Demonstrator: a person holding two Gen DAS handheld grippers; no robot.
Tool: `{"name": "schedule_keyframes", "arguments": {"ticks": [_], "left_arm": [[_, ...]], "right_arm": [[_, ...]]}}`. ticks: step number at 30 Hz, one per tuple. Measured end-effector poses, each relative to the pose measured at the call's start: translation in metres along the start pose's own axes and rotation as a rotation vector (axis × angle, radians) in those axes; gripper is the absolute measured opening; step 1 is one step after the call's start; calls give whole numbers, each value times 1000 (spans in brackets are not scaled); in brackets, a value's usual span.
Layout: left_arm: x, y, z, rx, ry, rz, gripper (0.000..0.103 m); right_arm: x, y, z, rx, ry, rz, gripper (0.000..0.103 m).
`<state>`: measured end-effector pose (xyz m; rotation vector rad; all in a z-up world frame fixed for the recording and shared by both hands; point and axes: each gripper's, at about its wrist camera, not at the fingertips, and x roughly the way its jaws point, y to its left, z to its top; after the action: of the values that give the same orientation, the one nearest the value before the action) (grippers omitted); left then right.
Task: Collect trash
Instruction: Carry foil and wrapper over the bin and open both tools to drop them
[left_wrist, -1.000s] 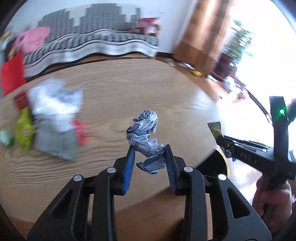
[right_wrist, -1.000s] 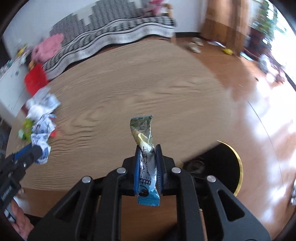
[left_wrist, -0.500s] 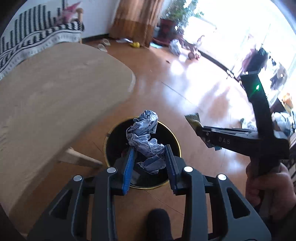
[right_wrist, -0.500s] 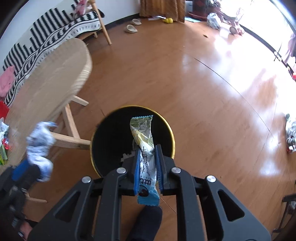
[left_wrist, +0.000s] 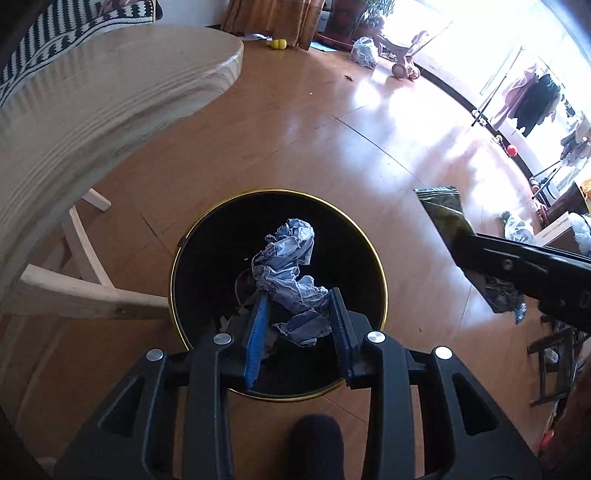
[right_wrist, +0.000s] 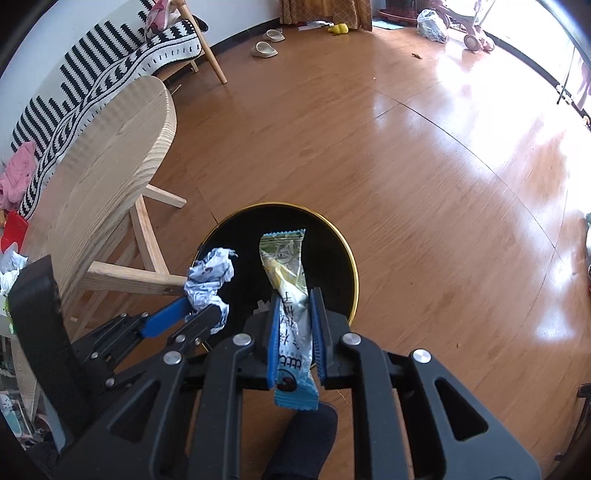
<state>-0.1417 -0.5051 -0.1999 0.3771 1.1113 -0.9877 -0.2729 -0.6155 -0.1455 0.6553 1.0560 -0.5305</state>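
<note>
The left gripper (left_wrist: 297, 321) is pointed steeply downward and its blue pads are pressed on a crumpled wrapper (left_wrist: 290, 269), which is held above the open mouth of the black bin (left_wrist: 207, 236). The right gripper (right_wrist: 293, 325) is pinching a long snack wrapper (right_wrist: 288, 280) between its pads; this wrapper stands almost upright, its green-yellow end is seen over the inside of the bin and its blue end hangs below the pads. In the right wrist view the left gripper is seen to the left of the bin's centre, with the crumpled wrapper over the bin's left rim. In the left wrist view the right gripper is seen to the right of the bin, and the snack wrapper there appears dark against the bright floor (left_wrist: 369, 122). The bin is round, with a gold rim, and some pale scraps are seen at its bottom. A light wooden table (right_wrist: 110, 158) stands just beside the bin, on its left, and one table leg is near the rim. A dark foot (right_wrist: 306, 435) of the person is seen on the floor at the near side of the bin. A striped sofa (right_wrist: 92, 74) is seen well behind the table.
</note>
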Motion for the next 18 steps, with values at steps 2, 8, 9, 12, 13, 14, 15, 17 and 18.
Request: {"name": "schedule_keyframes", "arguments": {"ticks": [2,8,9,12,13,14,15,17,18], "left_arm": [[6,5,4,-20,12,-11,32],[1,-1,6,-1,5,-22,37],[-3,-2,6,8,2,-19,49],[-16,-2,4,19,-37,-12,73],[-20,-1,3,20,-45,-13,75],[-25,1,3,19,-53,-13,77],[-30,2,2,16,-63,-13,80],[-37,7,0,8,-72,-16,80],[-40,8,-2,6,-70,-18,80]], "right_arm": [[-2,1,0,12,-5,-3,16],[-2,1,4,28,-10,7,16],[-1,2,4,30,-10,7,16],[0,2,6,37,-9,16,16],[0,3,6,40,-7,21,16],[0,3,8,42,-6,24,16],[1,5,9,42,-5,27,16],[3,8,11,44,2,36,16],[5,10,11,46,9,44,16]]}}
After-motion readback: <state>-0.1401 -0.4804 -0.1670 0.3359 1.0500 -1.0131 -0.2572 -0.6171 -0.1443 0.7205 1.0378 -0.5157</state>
